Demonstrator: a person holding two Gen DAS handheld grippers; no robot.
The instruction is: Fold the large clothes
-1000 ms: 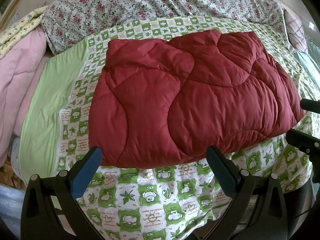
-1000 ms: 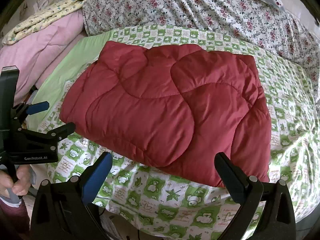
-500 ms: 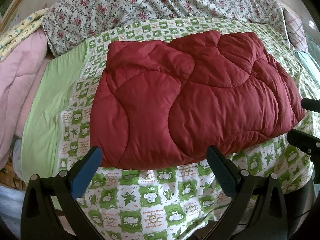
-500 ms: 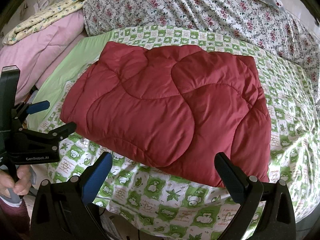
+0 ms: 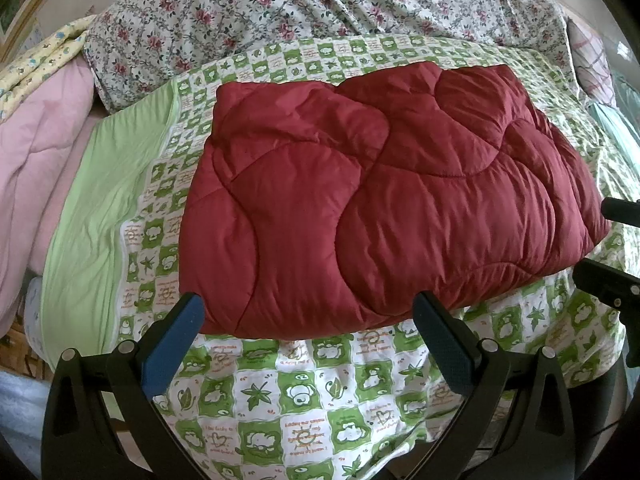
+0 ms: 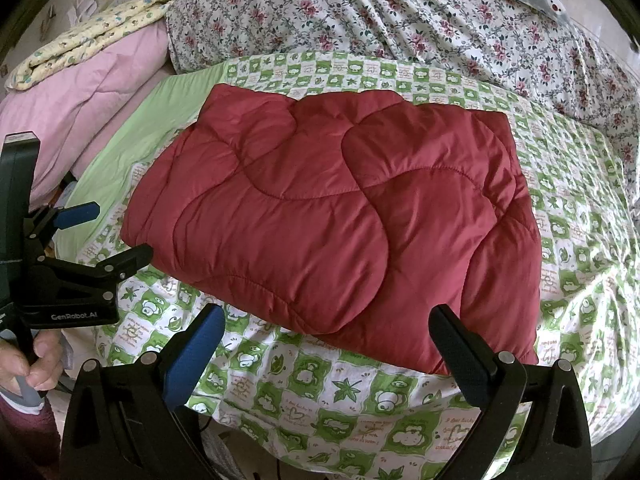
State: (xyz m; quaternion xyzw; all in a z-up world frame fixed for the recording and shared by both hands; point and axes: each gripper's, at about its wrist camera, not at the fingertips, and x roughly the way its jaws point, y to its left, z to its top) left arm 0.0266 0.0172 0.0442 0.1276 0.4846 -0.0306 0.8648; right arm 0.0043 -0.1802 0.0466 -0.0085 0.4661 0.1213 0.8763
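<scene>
Left wrist view first: the red quilted garment (image 5: 384, 196) is lying already folded into a thick rectangle on the green-and-white checked sheet (image 5: 304, 396) of the bed, with a floral cover (image 5: 320, 4) bunched behind it and pink bedding (image 5: 36, 160) piled off to the left. The left tool (image 5: 308, 332) is hovering just short of the near edge of the bundle, jaws spread wide, gripping nothing at all. The tool is pointing forward and slightly down over the bed edge. The other tool's black tips are poking in at the right border.

Right wrist view: same story from the other side. The right tool (image 6: 326, 344) is sitting wide open too, empty, aimed at the garment's (image 6: 332, 216) near right corner, not touching it. Over on the left you can see the left tool (image 6: 96, 236) side-on, jaws parted, and the person's left hand (image 6: 28, 364) wrapping round its handle low in the corner.

My guess is the folding is pretty much wrapping up, or one more fold is coming. If so, both tools are needing to drop onto the near edge, pinch the puffy layers together and carry them over; stuff this thick is probably going to spring back.
</scene>
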